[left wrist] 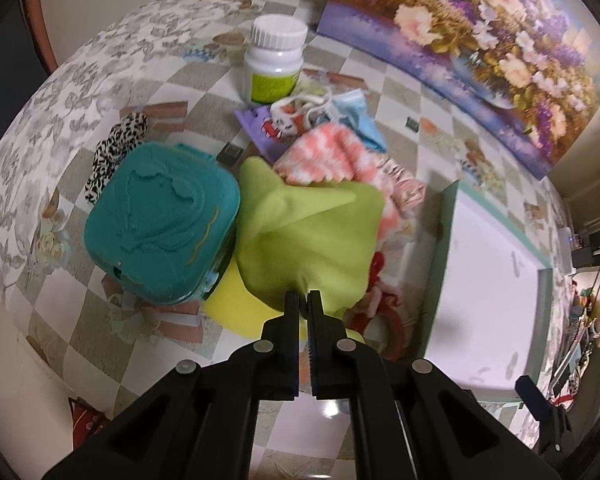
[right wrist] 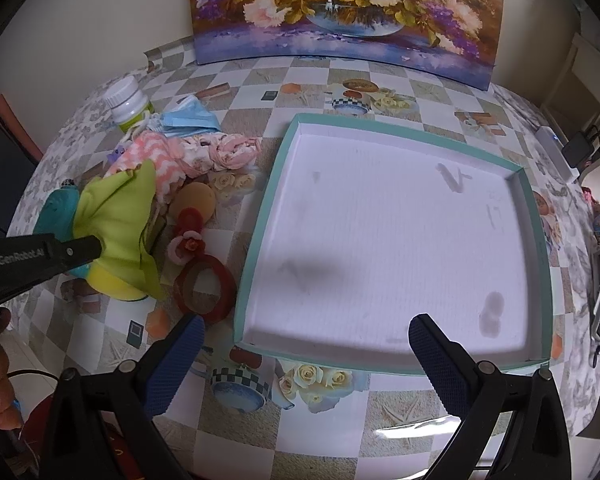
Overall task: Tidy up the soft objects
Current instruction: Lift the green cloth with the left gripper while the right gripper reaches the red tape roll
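Barely begun: left gripper (left wrist: 303, 300) jaws are clenching the green cloth (left wrist: 312, 236), right gripper (right wrist: 306, 338) jaws are hanging released; tray (right wrist: 260, 200) holding nothing, pile (right wrist: 188, 152) waiting on the worktop (right wrist: 260, 80).

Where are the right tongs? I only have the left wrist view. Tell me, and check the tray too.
Observer: The right tongs are wide open at the near rim of the tray, holding nothing.
Operator: Report the tray's contents.
Observer: Nothing lies in it; there are only grey smudges on its white floor.
Operator: Name what the green cloth hides from me.
Observer: A round beige pad lies on the table just past the green cloth, beside the pink-and-white fabric.
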`<state>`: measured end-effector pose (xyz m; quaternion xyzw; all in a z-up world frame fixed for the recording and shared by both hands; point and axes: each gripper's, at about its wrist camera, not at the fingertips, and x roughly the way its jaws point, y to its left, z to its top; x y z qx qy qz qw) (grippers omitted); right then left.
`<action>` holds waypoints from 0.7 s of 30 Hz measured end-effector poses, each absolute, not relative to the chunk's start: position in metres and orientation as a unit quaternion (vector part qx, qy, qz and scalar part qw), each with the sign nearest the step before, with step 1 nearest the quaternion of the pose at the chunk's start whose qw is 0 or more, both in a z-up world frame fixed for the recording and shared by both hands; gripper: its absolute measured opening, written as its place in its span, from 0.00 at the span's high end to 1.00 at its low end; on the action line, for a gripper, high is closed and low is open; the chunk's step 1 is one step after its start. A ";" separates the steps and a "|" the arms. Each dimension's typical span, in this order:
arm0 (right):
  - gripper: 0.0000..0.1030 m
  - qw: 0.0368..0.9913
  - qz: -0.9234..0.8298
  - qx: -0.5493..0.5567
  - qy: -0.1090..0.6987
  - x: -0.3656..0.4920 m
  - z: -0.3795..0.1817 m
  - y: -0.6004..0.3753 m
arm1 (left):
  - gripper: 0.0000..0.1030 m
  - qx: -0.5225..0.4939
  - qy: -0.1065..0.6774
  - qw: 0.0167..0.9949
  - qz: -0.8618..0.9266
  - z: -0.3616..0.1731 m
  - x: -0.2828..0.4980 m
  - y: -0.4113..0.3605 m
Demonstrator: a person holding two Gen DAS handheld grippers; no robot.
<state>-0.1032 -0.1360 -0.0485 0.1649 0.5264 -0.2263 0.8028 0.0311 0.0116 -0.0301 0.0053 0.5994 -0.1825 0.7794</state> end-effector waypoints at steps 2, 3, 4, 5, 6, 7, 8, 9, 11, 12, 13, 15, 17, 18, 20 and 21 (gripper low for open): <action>0.00 0.806 -0.225 0.166 0.522 -0.104 -0.047 -0.136 | 0.98 0.001 0.590 0.785 -0.189 -0.027 0.032 0.009; 0.00 0.806 -0.225 0.167 0.521 -0.104 -0.046 -0.136 | 0.98 -0.001 0.582 0.790 -0.193 -0.023 0.031 0.009; 0.00 0.809 -0.224 0.167 0.517 -0.105 -0.045 -0.136 | 0.98 0.000 0.576 0.794 -0.196 -0.021 0.031 0.007; 0.00 0.810 -0.223 0.168 0.515 -0.105 -0.045 -0.136 | 0.98 0.000 0.568 0.799 -0.198 -0.017 0.030 0.007; 0.00 0.811 -0.223 0.168 0.514 -0.105 -0.044 -0.136 | 0.98 0.001 0.560 0.804 -0.202 -0.013 0.029 0.007; 0.00 0.811 -0.223 0.168 0.514 -0.105 -0.044 -0.136 | 0.98 0.000 0.556 0.806 -0.203 -0.012 0.029 0.006; 0.00 0.811 -0.223 0.169 0.515 -0.104 -0.043 -0.137 | 0.98 0.000 0.553 0.808 -0.205 -0.010 0.029 0.006; 0.00 0.810 -0.223 0.169 0.515 -0.104 -0.043 -0.137 | 0.98 0.002 0.550 0.809 -0.207 -0.009 0.029 0.005; 0.00 0.810 -0.222 0.169 0.515 -0.103 -0.042 -0.137 | 0.98 0.007 0.553 0.808 -0.206 -0.010 0.029 0.005; 0.00 0.811 -0.222 0.169 0.514 -0.103 -0.042 -0.136 | 0.98 0.008 0.558 0.804 -0.206 -0.013 0.031 0.003; 0.00 0.811 -0.222 0.169 0.514 -0.103 -0.042 -0.136 | 0.98 0.008 0.561 0.801 -0.207 -0.014 0.031 0.003; 0.00 0.810 -0.223 0.169 0.515 -0.103 -0.043 -0.136 | 0.98 0.013 0.568 0.796 -0.210 -0.019 0.033 0.000; 0.00 0.810 -0.223 0.169 0.515 -0.104 -0.043 -0.136 | 0.98 0.020 0.571 0.792 -0.214 -0.022 0.033 -0.005; 0.00 0.810 -0.224 0.170 0.515 -0.104 -0.043 -0.136 | 0.98 0.024 0.572 0.791 -0.218 -0.023 0.033 -0.007; 0.00 0.810 -0.225 0.170 0.514 -0.105 -0.044 -0.137 | 0.94 0.031 0.573 0.788 -0.222 -0.026 0.032 -0.011; 0.00 0.809 -0.225 0.171 0.515 -0.105 -0.044 -0.137 | 0.90 0.036 0.574 0.787 -0.224 -0.027 0.032 -0.013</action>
